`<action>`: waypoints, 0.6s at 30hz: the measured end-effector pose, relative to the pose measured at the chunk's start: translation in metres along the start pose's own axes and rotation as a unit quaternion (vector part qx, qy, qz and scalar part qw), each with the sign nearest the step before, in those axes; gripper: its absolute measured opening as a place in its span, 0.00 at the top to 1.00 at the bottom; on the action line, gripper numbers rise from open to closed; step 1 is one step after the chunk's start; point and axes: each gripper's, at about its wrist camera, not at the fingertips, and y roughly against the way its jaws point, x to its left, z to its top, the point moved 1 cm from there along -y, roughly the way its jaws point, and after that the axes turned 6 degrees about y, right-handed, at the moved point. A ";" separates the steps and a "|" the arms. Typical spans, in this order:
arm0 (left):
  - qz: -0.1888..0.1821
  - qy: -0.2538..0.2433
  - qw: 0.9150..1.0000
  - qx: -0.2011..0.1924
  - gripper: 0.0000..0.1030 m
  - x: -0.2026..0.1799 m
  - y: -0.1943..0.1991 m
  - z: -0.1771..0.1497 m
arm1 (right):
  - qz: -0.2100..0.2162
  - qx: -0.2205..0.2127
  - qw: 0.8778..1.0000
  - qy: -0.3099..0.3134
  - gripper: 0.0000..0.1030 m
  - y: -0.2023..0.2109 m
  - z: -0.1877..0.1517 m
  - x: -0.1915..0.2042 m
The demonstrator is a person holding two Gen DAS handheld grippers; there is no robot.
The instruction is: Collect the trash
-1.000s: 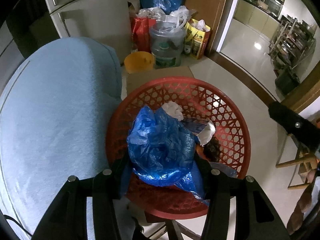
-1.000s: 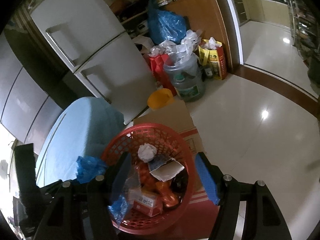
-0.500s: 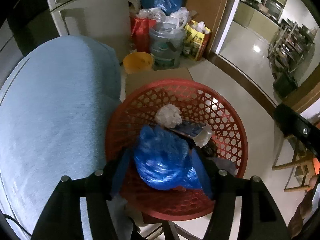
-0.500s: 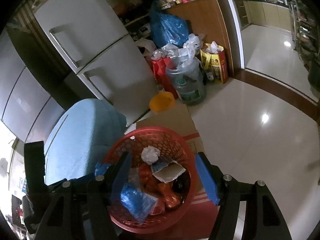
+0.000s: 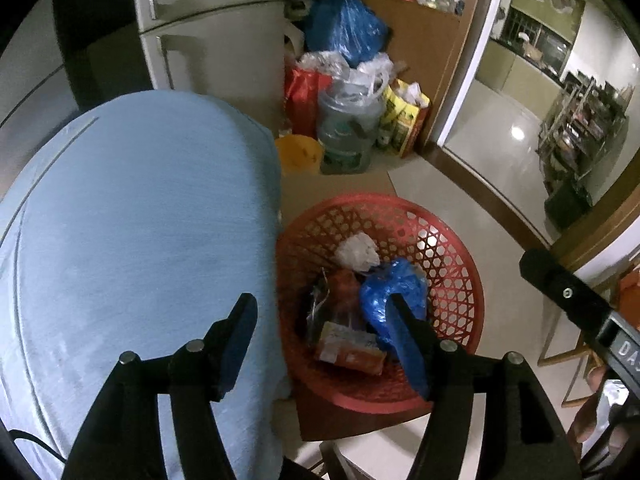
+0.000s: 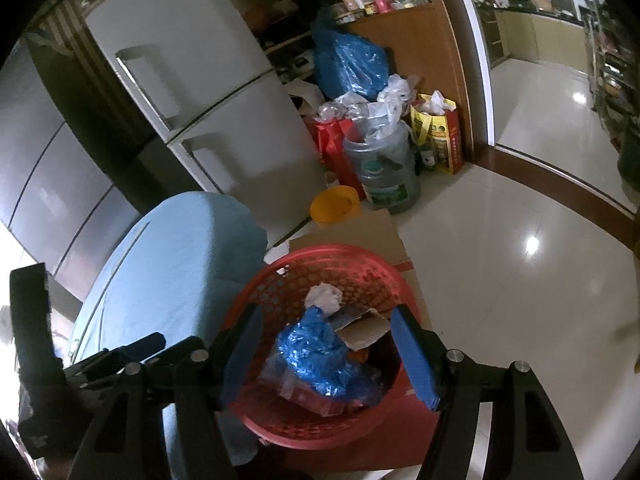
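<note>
A crumpled blue plastic bag (image 5: 388, 288) lies inside the red mesh basket (image 5: 380, 204), beside a white paper wad (image 5: 357, 251) and an orange packet (image 5: 348, 354). My left gripper (image 5: 320, 300) hangs open above the basket's left rim and the table edge, with nothing between its pads. In the right wrist view, my right gripper (image 6: 327, 312) is open above the basket (image 6: 332, 252), its pads apart on either side of the blue bag (image 6: 312, 348) far below. A cardboard scrap (image 6: 364, 330) lies next to the bag. Part of the left gripper's body (image 6: 120, 360) shows at the lower left.
A round table under a light blue cloth (image 5: 140, 220) stands left of the basket. Behind are a white fridge (image 5: 212, 40), a yellow bucket (image 5: 298, 154), a water jug (image 5: 348, 136), and several full bags. Flat cardboard (image 6: 352, 228) lies under the basket. Tiled floor (image 6: 520, 220) spreads right.
The left gripper let go of the blue bag, which dropped into the basket. That gripper then drew up and to the left, over the table edge. The right gripper rose slightly.
</note>
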 end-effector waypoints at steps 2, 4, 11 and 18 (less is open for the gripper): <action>0.001 0.006 1.000 -0.010 0.34 0.007 0.009 -0.001 | 0.003 -0.004 1.000 0.008 0.32 0.005 -0.001 0.011; 0.002 0.015 1.000 -0.023 0.33 0.016 0.021 -0.003 | 0.008 -0.006 1.000 0.018 0.32 0.008 -0.002 0.022; 0.016 0.033 0.997 -0.065 0.28 0.040 0.058 -0.016 | 0.018 -0.018 0.998 0.057 0.32 0.024 -0.013 0.062; 0.042 0.034 0.992 -0.110 0.28 0.063 0.088 -0.042 | -0.008 -0.036 0.994 0.101 0.25 0.040 -0.033 0.090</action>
